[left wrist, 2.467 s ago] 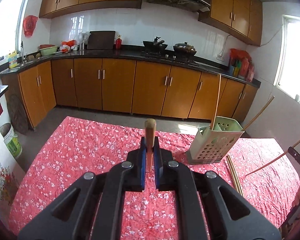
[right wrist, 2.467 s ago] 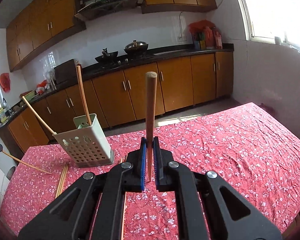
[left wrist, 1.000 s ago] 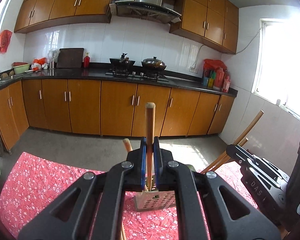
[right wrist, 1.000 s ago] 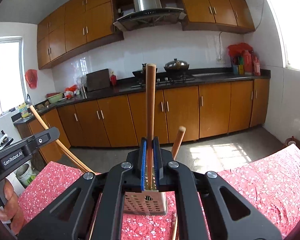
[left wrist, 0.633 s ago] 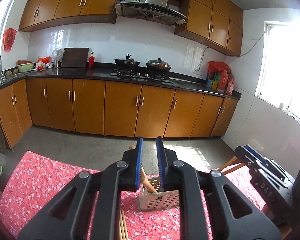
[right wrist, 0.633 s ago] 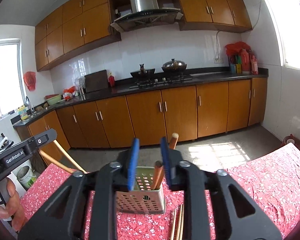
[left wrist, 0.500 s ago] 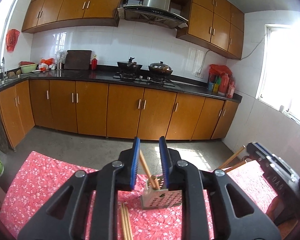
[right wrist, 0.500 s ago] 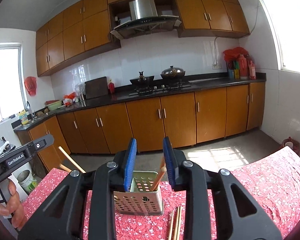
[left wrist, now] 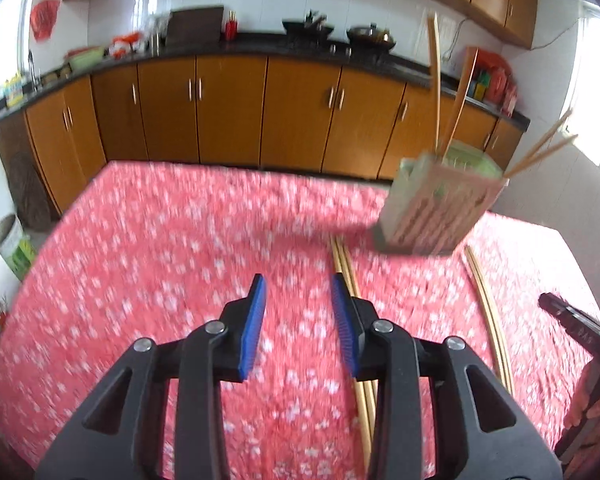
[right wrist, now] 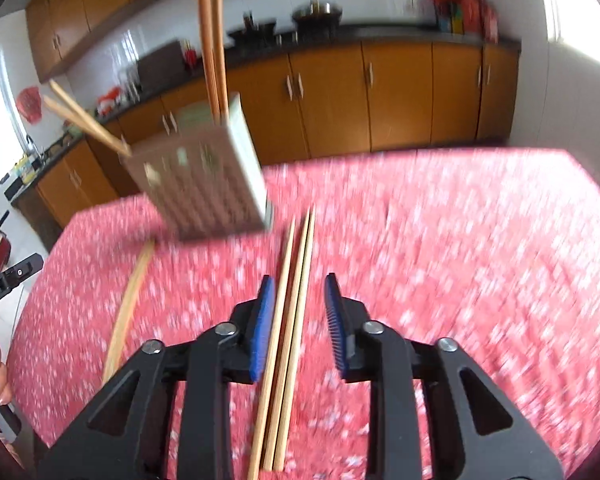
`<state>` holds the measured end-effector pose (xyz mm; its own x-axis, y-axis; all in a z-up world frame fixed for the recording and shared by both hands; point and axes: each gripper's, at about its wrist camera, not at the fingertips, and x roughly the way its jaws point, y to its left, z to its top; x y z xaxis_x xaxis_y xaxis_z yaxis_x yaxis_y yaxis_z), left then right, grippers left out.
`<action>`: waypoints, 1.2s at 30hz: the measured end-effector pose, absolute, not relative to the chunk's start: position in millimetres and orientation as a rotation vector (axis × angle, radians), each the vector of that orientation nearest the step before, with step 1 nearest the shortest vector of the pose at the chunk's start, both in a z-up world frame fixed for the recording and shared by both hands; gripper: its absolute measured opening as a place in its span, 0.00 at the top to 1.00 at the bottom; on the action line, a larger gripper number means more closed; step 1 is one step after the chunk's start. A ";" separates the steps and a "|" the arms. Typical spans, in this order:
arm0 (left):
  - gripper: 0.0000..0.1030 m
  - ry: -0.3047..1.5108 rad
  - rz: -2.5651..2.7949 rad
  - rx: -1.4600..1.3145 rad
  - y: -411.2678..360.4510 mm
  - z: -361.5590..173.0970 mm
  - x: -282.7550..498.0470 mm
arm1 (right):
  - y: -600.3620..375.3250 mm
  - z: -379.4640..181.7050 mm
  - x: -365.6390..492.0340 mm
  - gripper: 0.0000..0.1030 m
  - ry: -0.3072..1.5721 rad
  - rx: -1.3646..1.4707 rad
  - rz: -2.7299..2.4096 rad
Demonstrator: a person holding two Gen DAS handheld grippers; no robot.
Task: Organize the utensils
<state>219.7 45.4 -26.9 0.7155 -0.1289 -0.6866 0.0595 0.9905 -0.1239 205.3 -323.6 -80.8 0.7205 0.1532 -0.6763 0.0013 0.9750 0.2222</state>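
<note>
Chopsticks (right wrist: 288, 320) lie on red cloth (right wrist: 460, 240) in front of holder (right wrist: 204, 184), btwn right gripper (right wrist: 300, 308) pads, not pinched; jaws closing. Left gripper (left wrist: 298, 312) opening, empty, another pair (left wrist: 350, 276) just beside its right pad. Four sticks (left wrist: 436, 80) stand in holder.

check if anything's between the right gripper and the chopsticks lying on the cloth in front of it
Nothing visible is in the way. The loose chopsticks lie on the cloth already between the closing fingers of the right gripper, nearer the left-hand one. The holder stands farther back, clear of them.
</note>
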 end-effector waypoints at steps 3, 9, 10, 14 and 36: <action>0.67 0.826 -0.138 -0.092 39.1 -53.2 214.0 | -318.0 -113.7 207.2 0.85 0.852 0.230 0.104; 0.67 0.879 -0.193 -0.085 28.0 -78.0 204.9 | -307.4 -132.1 203.6 0.87 0.883 0.222 0.108; 0.67 0.884 -0.199 -0.086 26.3 -79.1 205.1 | -306.8 -133.4 203.5 0.87 0.882 0.216 0.104; 0.69 0.910 -0.227 -0.098 18.8 -86.2 206.6 | -314.5 -138.2 202.2 0.92 0.883 0.193 0.048; 0.92 0.944 -0.116 -0.002 13.2 -103.6 229.2 | -315.4 -139.8 193.2 0.92 0.856 0.097 0.006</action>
